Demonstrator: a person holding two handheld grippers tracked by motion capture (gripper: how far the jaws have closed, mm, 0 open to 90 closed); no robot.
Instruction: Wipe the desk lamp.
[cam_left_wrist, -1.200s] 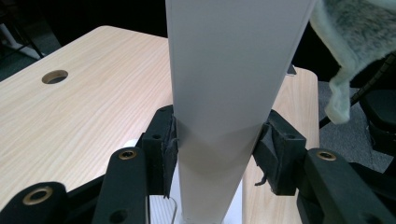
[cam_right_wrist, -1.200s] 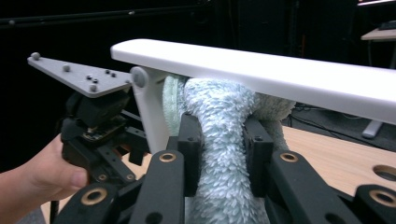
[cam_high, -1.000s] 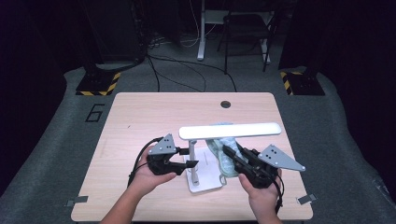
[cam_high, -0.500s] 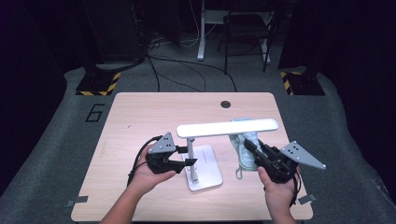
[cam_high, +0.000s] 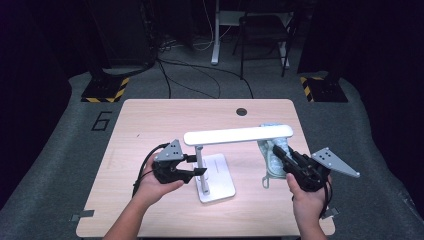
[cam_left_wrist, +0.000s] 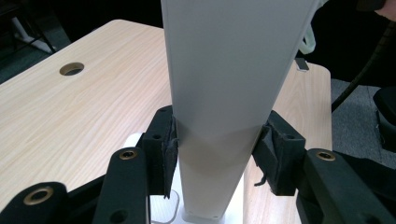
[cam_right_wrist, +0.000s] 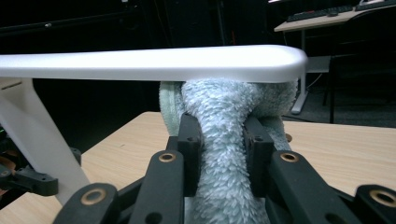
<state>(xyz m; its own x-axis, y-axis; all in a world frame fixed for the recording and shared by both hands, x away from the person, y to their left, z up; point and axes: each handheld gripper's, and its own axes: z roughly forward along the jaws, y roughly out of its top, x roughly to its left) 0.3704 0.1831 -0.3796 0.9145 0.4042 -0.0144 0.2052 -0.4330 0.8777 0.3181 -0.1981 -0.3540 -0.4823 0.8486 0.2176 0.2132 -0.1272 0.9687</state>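
Observation:
A white desk lamp stands near the table's front, with a flat base (cam_high: 220, 182), a slanted stem (cam_high: 199, 159) and a long level head (cam_high: 239, 134). My left gripper (cam_high: 199, 171) is shut on the stem (cam_left_wrist: 224, 70), with the pads (cam_left_wrist: 169, 144) pressed to both of its sides. My right gripper (cam_high: 278, 154) is shut on a pale green fluffy cloth (cam_high: 268, 149). The cloth (cam_right_wrist: 224, 116) is bunched between the jaws, and its top touches the underside of the lamp head (cam_right_wrist: 154, 63) at the right end.
The wooden table (cam_high: 150, 120) has a round cable hole (cam_high: 242, 111) at the back. Grey floor surrounds it, with a painted 6 (cam_high: 102, 120) at the left. Two black-and-yellow striped feet (cam_high: 106, 91), cables and a chair (cam_high: 265, 35) lie beyond.
My right gripper has carried the cloth to the right, from under the middle of the lamp head to its right end. The left gripper and lamp have stayed put.

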